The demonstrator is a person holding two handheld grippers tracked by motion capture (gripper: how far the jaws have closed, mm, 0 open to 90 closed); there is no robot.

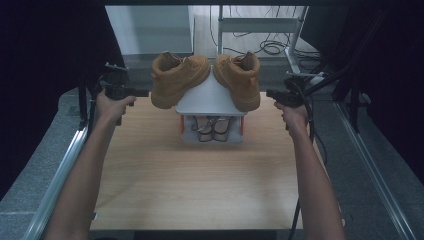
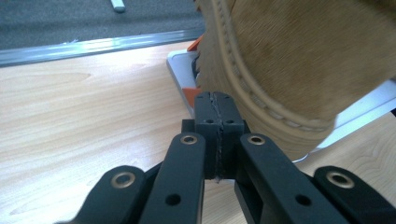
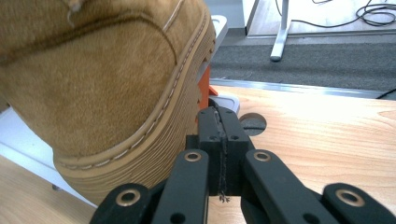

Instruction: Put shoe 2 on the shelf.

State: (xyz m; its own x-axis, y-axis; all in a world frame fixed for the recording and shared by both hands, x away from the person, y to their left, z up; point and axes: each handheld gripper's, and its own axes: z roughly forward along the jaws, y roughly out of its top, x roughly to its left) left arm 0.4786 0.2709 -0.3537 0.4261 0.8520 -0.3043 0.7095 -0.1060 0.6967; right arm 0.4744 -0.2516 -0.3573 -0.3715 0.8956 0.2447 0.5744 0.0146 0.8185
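while both hands hover, my left gripper (image 2: 218, 105) is closed empty just beside the left tan suede boot (image 2: 299, 60); my right gripper (image 3: 219, 121), closed empty, sits beside the right tan suede boot (image 3: 102, 79).

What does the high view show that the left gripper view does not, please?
High view: both tan boots, the left boot and right boot, tilted on a white rack, sandals beneath, and both the left gripper and right gripper at its sides.

Left gripper view: the jaws pressed shut with nothing between, close by the boot's ribbed sole.

Shared: the left boot, rack and wooden table.
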